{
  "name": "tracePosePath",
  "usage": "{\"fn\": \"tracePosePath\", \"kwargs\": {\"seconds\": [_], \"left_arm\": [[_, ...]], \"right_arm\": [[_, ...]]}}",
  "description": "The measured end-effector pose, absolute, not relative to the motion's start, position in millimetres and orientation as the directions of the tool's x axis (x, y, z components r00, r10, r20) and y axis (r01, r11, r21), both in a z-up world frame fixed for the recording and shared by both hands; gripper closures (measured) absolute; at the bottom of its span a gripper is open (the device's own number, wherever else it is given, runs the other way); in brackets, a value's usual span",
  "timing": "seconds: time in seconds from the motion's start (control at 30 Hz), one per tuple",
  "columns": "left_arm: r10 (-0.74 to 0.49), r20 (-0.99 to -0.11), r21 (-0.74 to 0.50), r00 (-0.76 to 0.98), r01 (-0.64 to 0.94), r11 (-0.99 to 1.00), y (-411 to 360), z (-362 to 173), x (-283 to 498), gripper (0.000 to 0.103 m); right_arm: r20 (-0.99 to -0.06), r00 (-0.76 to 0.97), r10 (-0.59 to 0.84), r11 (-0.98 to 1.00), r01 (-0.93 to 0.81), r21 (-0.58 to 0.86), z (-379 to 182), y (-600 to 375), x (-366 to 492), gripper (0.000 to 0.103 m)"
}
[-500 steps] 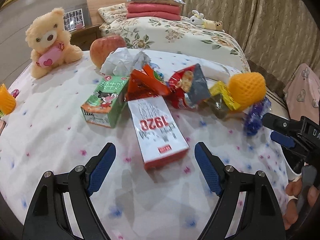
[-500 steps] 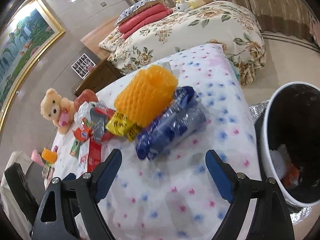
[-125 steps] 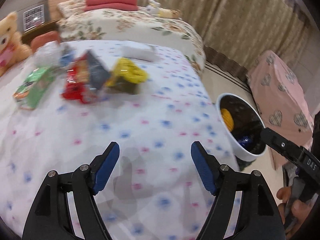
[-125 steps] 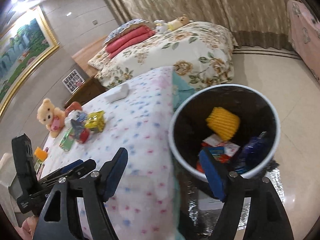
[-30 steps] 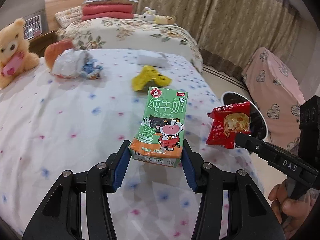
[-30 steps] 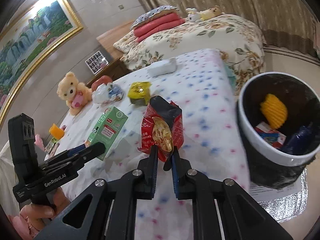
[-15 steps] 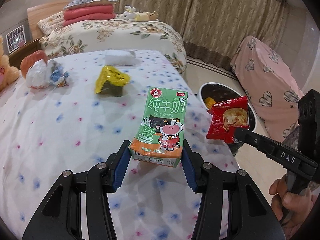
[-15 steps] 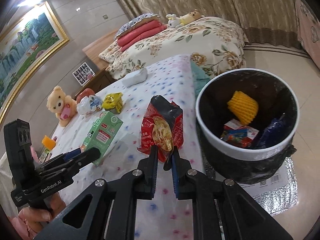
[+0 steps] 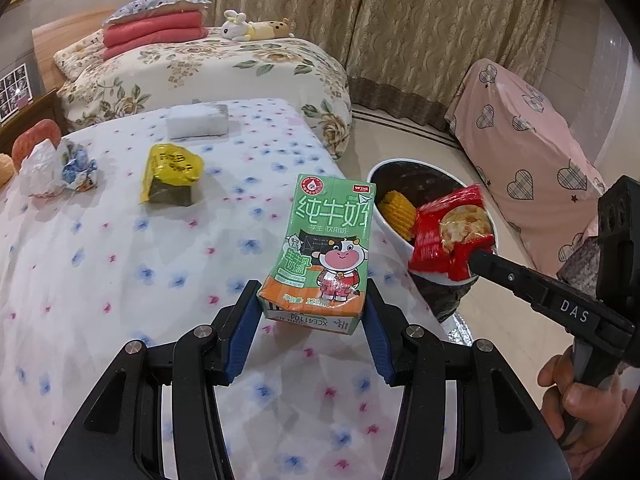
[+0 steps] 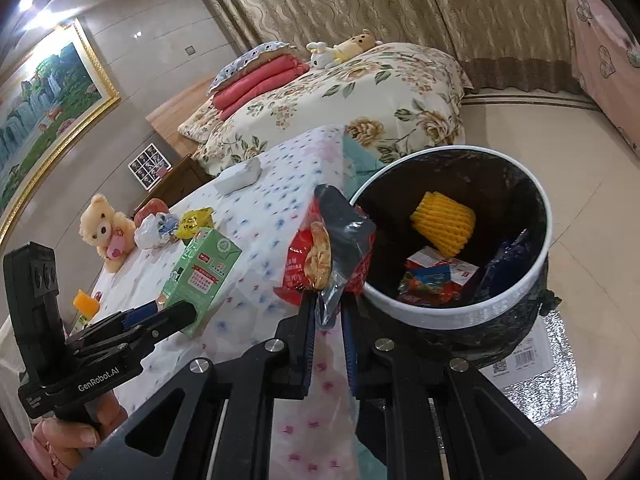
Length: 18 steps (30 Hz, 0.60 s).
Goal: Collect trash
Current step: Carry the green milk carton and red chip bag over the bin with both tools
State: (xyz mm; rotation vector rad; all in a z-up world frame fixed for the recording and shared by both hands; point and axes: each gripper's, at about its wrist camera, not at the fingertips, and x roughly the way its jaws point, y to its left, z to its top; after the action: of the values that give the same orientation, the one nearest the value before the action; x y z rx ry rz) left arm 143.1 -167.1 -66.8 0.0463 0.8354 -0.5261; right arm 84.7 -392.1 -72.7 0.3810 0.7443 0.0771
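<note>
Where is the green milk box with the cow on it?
The green milk box is held up by the left gripper above the flowery table, just left of the red snack bag.

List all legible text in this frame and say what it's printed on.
"纯牛奶", "XCE41104": milk carton, held in the left tool.
"DAS": right tool body.
"GenRobot.AI": left tool body, right wrist view.
Snack packet, yellow wrapper, bin contents: print unreadable.

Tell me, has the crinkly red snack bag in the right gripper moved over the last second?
Yes. The red snack bag, clamped in the right gripper, went from above the table toward the white-rimmed bin, now nearly at its rim.
</note>
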Motion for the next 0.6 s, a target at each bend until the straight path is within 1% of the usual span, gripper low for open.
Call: {"fn": "tracePosePath", "kwargs": {"seconds": [0.2,0.6], "left_arm": [[-0.437,-0.719,-0.162,0.541,0.481,0.862,-179.9,-66.5,145.7,0.054],[-0.445,-0.728,-0.149,0.521,0.513,0.845,-207.8,-67.0,155.7,0.054]], "right_arm": [[-0.644,0.742,0.187,0.93,0.077,0.359,-71.6,-401.0,84.7,0.097],[-0.641,0.753,0.144,0.925,0.128,0.359,-71.9,-429.1,84.5,0.098]]}}
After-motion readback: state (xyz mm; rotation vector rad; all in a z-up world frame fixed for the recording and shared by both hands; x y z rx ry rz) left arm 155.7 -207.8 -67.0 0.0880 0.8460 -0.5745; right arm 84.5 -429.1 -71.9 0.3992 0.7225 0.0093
